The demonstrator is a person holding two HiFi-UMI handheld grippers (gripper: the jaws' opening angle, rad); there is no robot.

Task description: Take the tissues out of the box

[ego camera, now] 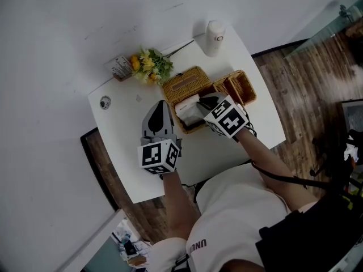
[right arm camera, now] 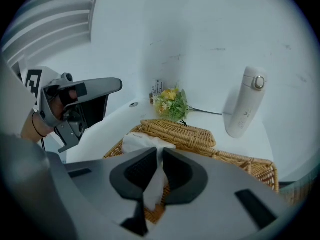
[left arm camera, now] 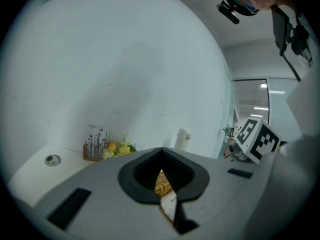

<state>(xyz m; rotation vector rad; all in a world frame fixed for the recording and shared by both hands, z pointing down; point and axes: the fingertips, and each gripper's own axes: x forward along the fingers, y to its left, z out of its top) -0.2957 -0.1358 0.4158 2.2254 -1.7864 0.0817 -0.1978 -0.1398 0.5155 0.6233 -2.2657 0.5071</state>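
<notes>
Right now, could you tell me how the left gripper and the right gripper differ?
The right gripper is shut on a white tissue, while the left gripper has its jaws together with no tissue between them. The right gripper tilts steeply down into the wicker box, while the left gripper lies nearly level at the box's left edge. Both point at the same box.

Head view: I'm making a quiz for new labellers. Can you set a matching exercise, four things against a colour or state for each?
Things:
1. tissue
2. flowers
3. bottle
4. box

Descriptions:
a. brown wicker
b. white, standing upright
c. yellow and green
d. white, pinched by the right gripper

Pairs: 1-d, 2-c, 3-b, 4-a
</notes>
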